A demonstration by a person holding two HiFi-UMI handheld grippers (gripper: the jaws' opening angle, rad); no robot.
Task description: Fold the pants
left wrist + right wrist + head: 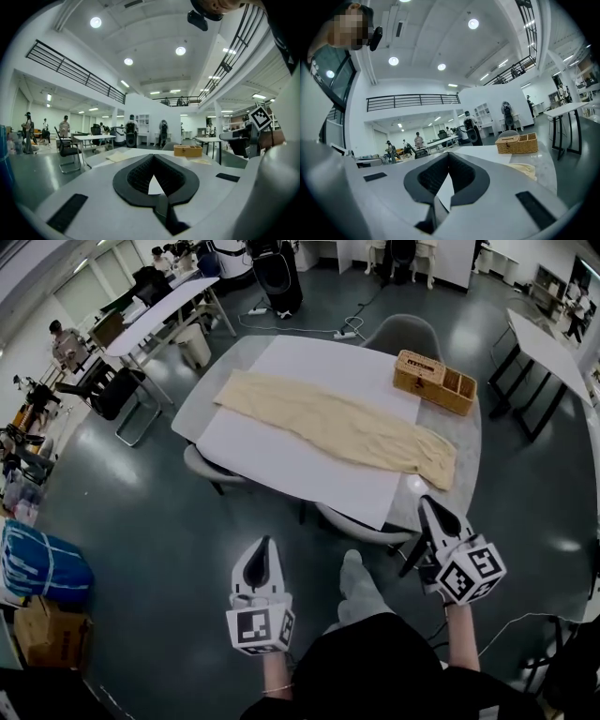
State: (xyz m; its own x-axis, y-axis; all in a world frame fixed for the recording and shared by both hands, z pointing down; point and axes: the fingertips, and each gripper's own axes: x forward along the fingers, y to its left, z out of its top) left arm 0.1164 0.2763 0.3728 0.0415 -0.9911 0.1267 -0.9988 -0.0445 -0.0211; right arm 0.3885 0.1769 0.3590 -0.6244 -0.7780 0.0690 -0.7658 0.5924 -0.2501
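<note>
**Pants** [337, 427]: pale yellow, laid out flat and full length on a white sheet [281, 465] that covers most of the grey table [471, 442]. The long axis runs slantwise, from the far left of the sheet to the near right corner of the table. Which end is the waist cannot be told. No fold has been made yet.

**Wicker basket** [434, 381]: on the far right part of the table, beyond the pants and apart from them.

**Left gripper** [265, 545]: fingers drawn together with nothing between them. It is held level over the floor, short of the table's near edge and well apart from the cloth.

**Right gripper** [427, 504]: fingers likewise closed and empty. It is just short of the table's near right rim.

**Governing relation:** the pants lie ahead of both grippers and crosswise to them. The near right end of the cloth is closest to the right gripper. The far left end is a long reach from the left gripper. By judgement, both pairs of fingers must open before either end can be taken.

**Chairs** [208, 470]: tucked under the near side of the table.
</note>
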